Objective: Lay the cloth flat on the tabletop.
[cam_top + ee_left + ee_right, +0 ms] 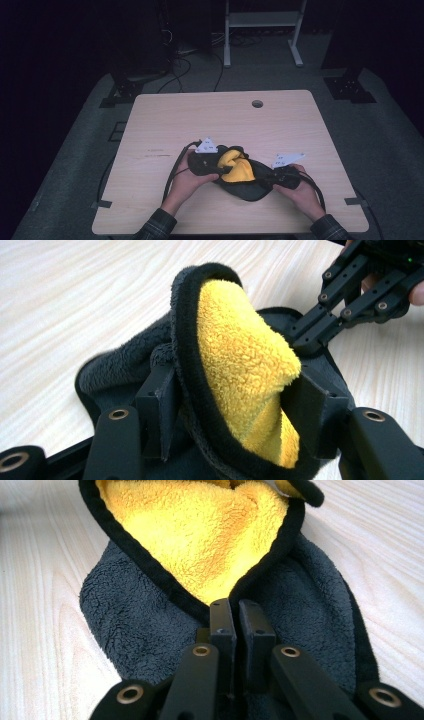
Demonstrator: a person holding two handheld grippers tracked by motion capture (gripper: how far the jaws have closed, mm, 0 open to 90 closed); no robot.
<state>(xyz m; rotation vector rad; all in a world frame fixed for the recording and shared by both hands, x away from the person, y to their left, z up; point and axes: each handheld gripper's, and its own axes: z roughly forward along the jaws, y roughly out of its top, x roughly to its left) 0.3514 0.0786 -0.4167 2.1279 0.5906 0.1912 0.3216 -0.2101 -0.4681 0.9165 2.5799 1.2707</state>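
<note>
Lying on the pale wooden table, near the person's edge, is one fleece item: dark grey outside, yellow lining, black trimmed rim. It looks like a slipper or small pouch, though the dim high view is leaving that uncertain.

Left gripper: jaws are standing spread, one on each side of a raised fold of the item, with the yellow lining and black rim bulging up between them; both jaw faces are pressing against the fleece. The left hand is wrapping the tool body, a grey three-cornered plate sitting on top.

Right gripper: jaws are sitting pressed together, pinching the black rim at the low point of the opening, directly ahead of the tool; grey fleece is spreading to either side of the jaws and the yellow lining is opening beyond them. The right hand is holding this tool at the item's far end from the left gripper.

Cables are trailing from both tools toward the person.
</note>
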